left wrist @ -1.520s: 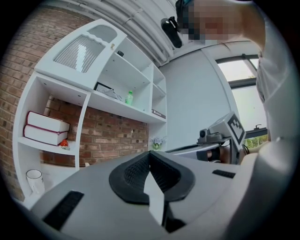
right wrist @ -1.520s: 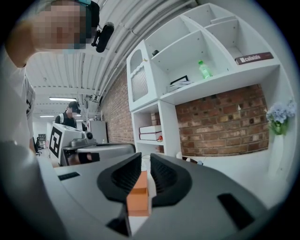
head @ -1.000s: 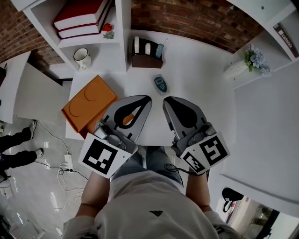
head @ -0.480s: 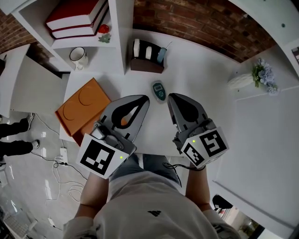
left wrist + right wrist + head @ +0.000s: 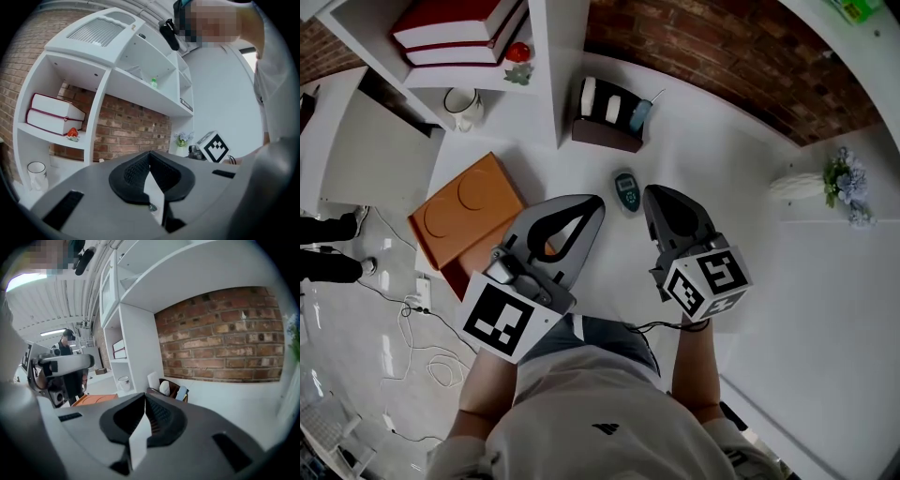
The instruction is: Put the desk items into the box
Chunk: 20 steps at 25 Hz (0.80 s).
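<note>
- Flat rectangular orange box point(image 5: 464, 220): plain orange all over.
- Small oval device point(image 5: 625, 190), right of the box: dark teal with a pale screen.
- Wooden desk holder point(image 5: 607, 134), beyond the box: dark brown, holding white pieces and one light-blue piece.
- Two thick books point(image 5: 455, 23), above the box: dark red covers, white page edges.
- Brick wall point(image 5: 722, 66): red-brown with pale mortar lines.
- Left gripper point(image 5: 596, 201) and right gripper point(image 5: 650, 193): grey shells, black linings, black-and-white square markers.
</note>
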Motion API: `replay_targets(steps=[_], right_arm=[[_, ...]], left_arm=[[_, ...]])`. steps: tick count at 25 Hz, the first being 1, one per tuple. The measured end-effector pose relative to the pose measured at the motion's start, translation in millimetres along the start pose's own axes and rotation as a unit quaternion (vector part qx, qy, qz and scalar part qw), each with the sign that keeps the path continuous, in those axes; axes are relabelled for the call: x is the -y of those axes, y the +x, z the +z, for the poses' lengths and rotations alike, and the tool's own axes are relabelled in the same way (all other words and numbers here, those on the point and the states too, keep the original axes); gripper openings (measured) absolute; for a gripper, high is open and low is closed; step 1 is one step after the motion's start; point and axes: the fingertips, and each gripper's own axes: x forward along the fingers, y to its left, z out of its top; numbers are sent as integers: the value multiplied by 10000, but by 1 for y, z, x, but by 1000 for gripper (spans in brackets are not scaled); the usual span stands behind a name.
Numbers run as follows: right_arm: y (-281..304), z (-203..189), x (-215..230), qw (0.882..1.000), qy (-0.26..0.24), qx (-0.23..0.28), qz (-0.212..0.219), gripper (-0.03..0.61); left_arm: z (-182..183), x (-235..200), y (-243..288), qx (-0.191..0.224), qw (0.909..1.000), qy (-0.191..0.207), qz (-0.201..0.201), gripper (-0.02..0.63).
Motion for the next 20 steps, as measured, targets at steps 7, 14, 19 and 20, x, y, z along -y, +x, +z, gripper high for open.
replay_targets(steps=[7, 14, 19, 20], right_arm=[[29, -40, 16, 9980, 153, -591, 142, 15], [51, -83, 27, 9921, 201, -1230, 127, 103], [59, -106, 28, 9876, 196, -1552, 153, 131], [60, -109, 29, 9869, 199, -1596, 137, 138]], left_arm=[[-8, -10, 2, -61, 9997, -103, 194, 12], [-19, -18, 1, -183, 9991, -181, 333, 12], [-25, -23, 1, -249, 9986, -239, 399, 12], [-26, -23, 1, -253, 9985, -247, 409, 12]])
